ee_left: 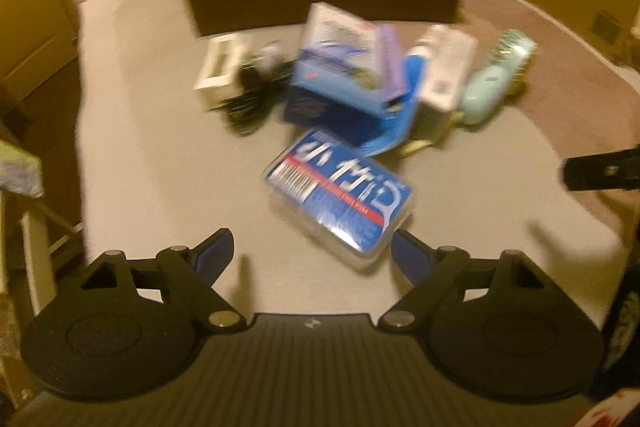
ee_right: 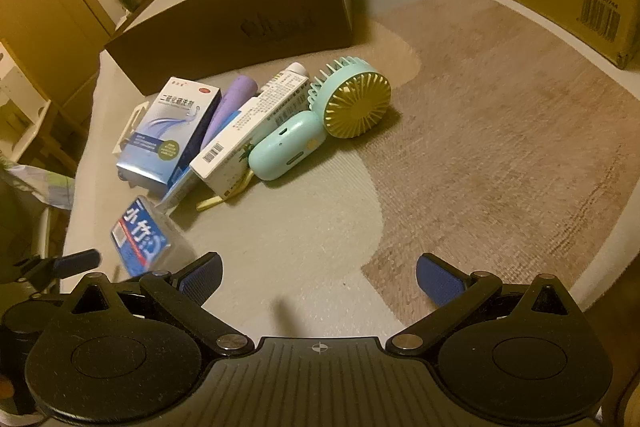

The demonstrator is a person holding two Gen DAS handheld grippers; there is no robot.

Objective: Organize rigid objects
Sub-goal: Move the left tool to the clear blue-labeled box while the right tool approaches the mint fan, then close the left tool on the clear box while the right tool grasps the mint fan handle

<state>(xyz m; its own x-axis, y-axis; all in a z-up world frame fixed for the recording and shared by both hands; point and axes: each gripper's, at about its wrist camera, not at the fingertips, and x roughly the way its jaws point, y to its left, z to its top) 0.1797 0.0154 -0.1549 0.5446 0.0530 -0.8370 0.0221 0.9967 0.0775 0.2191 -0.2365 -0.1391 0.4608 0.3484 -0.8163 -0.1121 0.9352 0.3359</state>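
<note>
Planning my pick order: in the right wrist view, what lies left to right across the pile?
Floss case → blue box → purple tube → white box → mint fan.

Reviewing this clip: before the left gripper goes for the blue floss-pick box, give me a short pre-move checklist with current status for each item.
1. Left gripper open and empty: ok.
2. Blue floss-pick box lies apart from the pile, nearest the left gripper: ok.
3. Box lined up between the fingers: not ok, it sits right of centre, near the right-hand fingertip.
4. Left wrist view sharp enough to aim: not ok, it is motion-blurred.
5. Right gripper open, empty and clear of the box: ok.
6. Brown cardboard box behind the pile open to receive items: cannot tell.
</note>
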